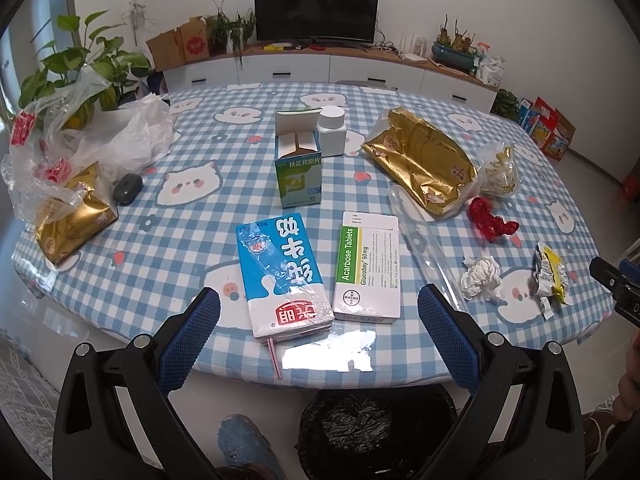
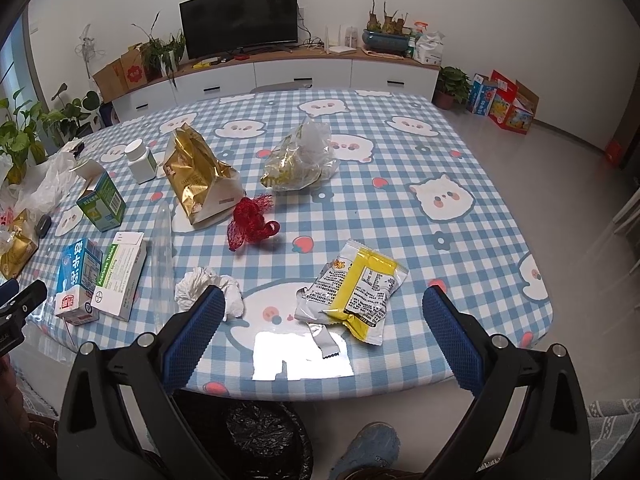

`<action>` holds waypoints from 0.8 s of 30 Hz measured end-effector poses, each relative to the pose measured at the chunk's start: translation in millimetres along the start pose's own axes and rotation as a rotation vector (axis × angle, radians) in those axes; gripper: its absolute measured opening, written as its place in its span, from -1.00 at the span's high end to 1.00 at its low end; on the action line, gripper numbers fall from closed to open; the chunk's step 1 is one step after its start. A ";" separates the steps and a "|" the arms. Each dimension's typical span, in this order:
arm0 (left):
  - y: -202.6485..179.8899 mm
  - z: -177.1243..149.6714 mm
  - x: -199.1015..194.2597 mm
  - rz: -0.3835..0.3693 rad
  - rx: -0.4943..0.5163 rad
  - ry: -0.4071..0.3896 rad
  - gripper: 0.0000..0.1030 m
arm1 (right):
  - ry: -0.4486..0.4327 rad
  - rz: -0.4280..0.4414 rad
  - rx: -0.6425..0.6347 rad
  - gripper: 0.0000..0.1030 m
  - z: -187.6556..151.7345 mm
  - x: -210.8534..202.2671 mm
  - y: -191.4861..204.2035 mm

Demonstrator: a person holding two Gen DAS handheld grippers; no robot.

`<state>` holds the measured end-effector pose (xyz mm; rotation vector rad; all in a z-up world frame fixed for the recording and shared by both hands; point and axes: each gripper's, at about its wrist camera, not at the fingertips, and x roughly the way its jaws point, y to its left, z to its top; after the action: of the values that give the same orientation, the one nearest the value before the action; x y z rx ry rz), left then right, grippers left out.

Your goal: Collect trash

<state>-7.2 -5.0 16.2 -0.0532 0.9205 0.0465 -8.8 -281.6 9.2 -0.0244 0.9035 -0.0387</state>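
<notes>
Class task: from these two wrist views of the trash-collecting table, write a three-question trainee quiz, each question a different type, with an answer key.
1. True or false: the left gripper is shut on the blue milk carton.
2. Multiple choice: what lies nearest in front of the right gripper? A) white bottle B) yellow snack wrapper C) red mesh net
3. Fill in: under the table's near edge stands a bin lined with a ____ bag.

Key: 1 false, both grippers are open and hold nothing; 2 B; 3 black.
</notes>
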 end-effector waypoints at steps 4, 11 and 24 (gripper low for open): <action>-0.2 -0.2 0.4 0.000 0.004 0.001 -0.89 | 0.000 -0.001 0.001 -0.84 0.0 0.0 0.0; -1.2 0.0 0.3 0.000 0.005 0.003 -0.89 | -0.001 -0.007 0.004 -0.84 -0.4 -1.0 0.0; -1.7 -0.1 -0.3 0.000 0.005 0.002 -0.89 | 0.001 -0.003 0.005 -0.84 0.1 -1.2 0.8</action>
<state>-7.3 -6.7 16.4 -0.0484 0.9227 0.0436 -9.5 -280.8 10.2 -0.0214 0.9041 -0.0441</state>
